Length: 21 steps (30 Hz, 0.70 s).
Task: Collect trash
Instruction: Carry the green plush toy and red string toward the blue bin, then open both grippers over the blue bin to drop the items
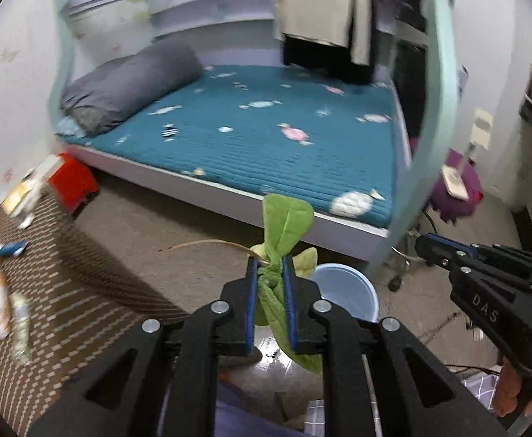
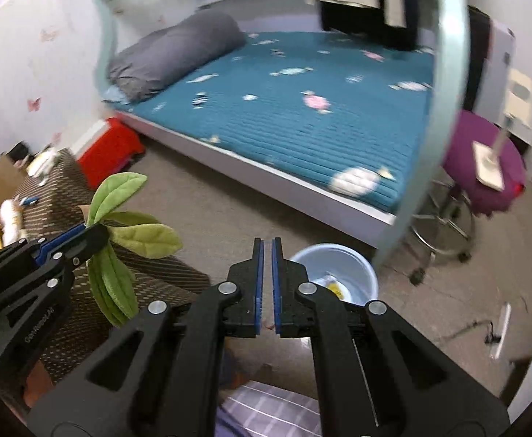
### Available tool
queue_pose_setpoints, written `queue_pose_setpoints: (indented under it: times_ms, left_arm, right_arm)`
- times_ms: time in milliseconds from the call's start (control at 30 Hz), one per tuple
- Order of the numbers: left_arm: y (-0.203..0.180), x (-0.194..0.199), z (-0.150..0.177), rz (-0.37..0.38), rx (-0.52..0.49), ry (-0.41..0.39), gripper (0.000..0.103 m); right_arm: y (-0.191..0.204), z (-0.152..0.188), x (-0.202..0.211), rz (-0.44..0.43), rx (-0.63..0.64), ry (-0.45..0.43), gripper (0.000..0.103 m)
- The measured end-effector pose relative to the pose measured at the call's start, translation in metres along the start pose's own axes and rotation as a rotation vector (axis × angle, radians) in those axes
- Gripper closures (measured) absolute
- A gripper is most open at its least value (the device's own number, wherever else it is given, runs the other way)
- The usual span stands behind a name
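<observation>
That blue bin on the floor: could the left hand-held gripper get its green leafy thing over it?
Probably yes. The left hand-held gripper, shut on the green leafy thing, sits near the blue bin with nothing between them.

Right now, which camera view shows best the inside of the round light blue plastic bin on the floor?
The right wrist view. There the round light blue plastic bin is open to the camera, and yellow and white scraps lie inside it. In the left wrist view the bin is partly hidden behind the left gripper and the green fabric leaves it holds.
</observation>
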<state>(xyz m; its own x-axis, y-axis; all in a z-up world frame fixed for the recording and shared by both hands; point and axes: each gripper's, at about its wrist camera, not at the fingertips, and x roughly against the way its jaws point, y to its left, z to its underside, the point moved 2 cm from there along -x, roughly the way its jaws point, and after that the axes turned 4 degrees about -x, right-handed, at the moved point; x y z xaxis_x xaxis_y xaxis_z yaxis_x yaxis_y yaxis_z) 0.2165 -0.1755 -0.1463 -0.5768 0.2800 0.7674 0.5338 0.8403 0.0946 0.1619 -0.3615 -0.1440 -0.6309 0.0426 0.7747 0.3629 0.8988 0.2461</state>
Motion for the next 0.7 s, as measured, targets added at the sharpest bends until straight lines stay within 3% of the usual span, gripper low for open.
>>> queue_pose_setpoints:
  times_ms: [67, 133, 167, 233, 500, 567, 600, 700]
  left_arm:
    - [-0.021, -0.008, -0.005, 0.03, -0.051, 0.002, 0.087]
    - [-0.038, -0.013, -0.008, 0.033, -0.105, -0.005, 0.058]
    - [-0.043, -0.013, -0.008, 0.025, -0.12, -0.013, 0.034]
    - [-0.052, -0.012, -0.008, 0.032, -0.146, -0.041, 0.033]
    - [-0.048, -0.012, -0.006, 0.03, -0.142, -0.019, 0.033]
    - [-0.045, -0.01, -0.006, 0.022, -0.133, -0.018, 0.033]
    - [-0.042, -0.008, -0.006, 0.018, -0.129, -0.023, 0.033]
    - [-0.033, -0.003, -0.005, 0.008, -0.11, -0.029, 0.033]
  right_arm:
    - [-0.017, 0.001, 0.002, 0.038, -0.031, -0.005, 0.098]
    - [-0.033, 0.002, 0.006, 0.087, -0.067, -0.016, 0.098]
    - [-0.037, 0.002, 0.008, 0.106, -0.075, -0.021, 0.098]
    - [-0.047, 0.004, 0.011, 0.137, -0.091, -0.029, 0.098]
    - [-0.048, 0.016, 0.007, 0.16, -0.083, 0.013, 0.095]
    - [-0.045, 0.016, 0.006, 0.168, -0.088, 0.005, 0.072]
    - [-0.041, 0.017, 0.008, 0.17, -0.078, -0.011, 0.047]
    - [-0.031, 0.016, 0.011, 0.169, -0.053, -0.025, 0.044]
